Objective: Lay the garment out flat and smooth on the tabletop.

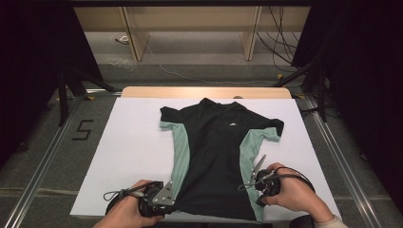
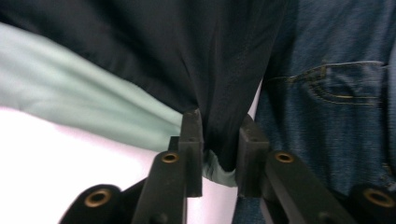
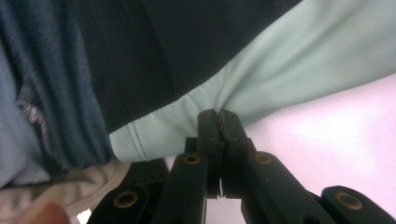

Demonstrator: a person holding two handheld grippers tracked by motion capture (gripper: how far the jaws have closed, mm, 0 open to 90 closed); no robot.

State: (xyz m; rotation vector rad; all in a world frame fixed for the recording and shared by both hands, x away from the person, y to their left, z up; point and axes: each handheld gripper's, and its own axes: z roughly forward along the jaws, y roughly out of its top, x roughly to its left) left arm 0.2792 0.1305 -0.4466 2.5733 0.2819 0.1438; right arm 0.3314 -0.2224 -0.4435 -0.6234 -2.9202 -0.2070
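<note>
So, nearest at 7 o'clock: left gripper (image 1: 164, 198) pinching the shirt (image 1: 216, 156) hem, jaws partly apart with dark fabric bunched between. Over at 5 o'clock, right gripper (image 1: 253, 179) clamped tight on the mint side panel (image 3: 261, 84). Laid flat on the white table (image 1: 128, 152), long axis running 6 to 12, collar at the far end. Up close in gripper views: blue jeans (image 2: 336, 93) beyond the hem.

Your high view looks forward and down over the white counter (image 1: 128, 142). Both gripper views sit close at its near edge, sharing the black-and-mint short-sleeved shirt (image 1: 214, 156) hem.
</note>
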